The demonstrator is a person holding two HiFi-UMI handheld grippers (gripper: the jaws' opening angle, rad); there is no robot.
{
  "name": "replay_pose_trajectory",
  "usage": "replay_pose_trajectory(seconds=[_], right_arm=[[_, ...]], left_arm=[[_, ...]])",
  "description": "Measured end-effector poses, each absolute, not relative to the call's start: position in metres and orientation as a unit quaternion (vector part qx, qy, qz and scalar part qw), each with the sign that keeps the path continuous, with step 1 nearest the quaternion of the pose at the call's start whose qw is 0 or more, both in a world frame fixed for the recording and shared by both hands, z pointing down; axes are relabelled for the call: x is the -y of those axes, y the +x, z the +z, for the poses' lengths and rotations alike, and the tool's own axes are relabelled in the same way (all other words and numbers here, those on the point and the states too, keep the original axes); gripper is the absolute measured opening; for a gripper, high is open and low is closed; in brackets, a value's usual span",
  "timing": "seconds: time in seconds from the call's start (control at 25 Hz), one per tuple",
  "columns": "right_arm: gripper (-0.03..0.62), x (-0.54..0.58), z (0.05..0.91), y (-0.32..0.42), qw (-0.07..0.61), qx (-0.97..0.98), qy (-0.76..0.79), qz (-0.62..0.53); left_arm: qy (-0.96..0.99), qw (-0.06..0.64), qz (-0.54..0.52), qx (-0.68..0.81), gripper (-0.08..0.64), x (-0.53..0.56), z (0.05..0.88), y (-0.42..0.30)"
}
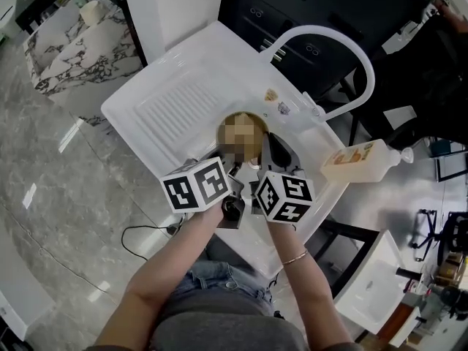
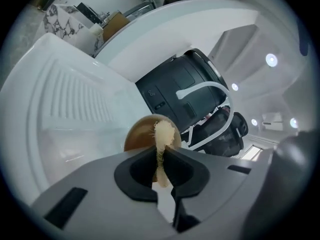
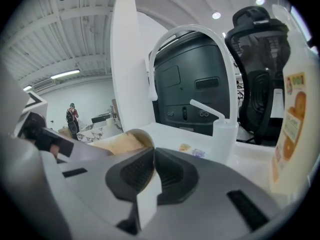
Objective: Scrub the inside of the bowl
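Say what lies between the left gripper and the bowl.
A pale fibrous scrubber, pinched by the left gripper, stands before the brown bowl; the left gripper view shows it.

Bright, even light; a ceiling lamp [image 3: 216,15] glares above the faucet [image 3: 151,79]. Gripper views warp and darken at edges.

**Bowl [image 2: 140,136] tilted over the sink [image 1: 168,108]**

Brown outside and tan inside, the bowl is held tilted above the white sink, its rim pinched in the right tool [image 3: 151,169]. The pale, fibrous scrubber [image 2: 163,134] stands edge-on in front of it, clamped in the left tool [image 2: 161,171].
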State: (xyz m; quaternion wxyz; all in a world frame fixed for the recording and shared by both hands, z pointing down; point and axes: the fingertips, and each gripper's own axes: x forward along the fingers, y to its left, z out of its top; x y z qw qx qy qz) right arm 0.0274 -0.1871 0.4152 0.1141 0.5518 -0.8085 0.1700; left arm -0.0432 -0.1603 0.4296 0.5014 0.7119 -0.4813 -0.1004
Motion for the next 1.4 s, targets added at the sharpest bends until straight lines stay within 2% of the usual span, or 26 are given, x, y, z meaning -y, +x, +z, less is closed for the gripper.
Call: replay_pose_trajectory(seconds=[0.36, 0.76, 1.4], right_arm=[[0.028, 0.189, 0.412, 0.025, 0.109, 0.812, 0.551, 0.156], [0.029, 0.191, 0.421, 0.029, 0.126, 0.808, 0.552, 0.161], [0.029, 0.187, 0.441, 0.052, 0.148, 0.79, 0.563, 0.192]], left_arm=[[0.712, 0.497, -0.015, 0.495, 0.037, 0.154, 0.461, -0.039], [0.751, 0.382, 0.124, 0.524, 0.037, 0.153, 0.479, -0.052], [0.768, 0.283, 0.205, 0.537, 0.037, 0.168, 0.48, -0.071]])
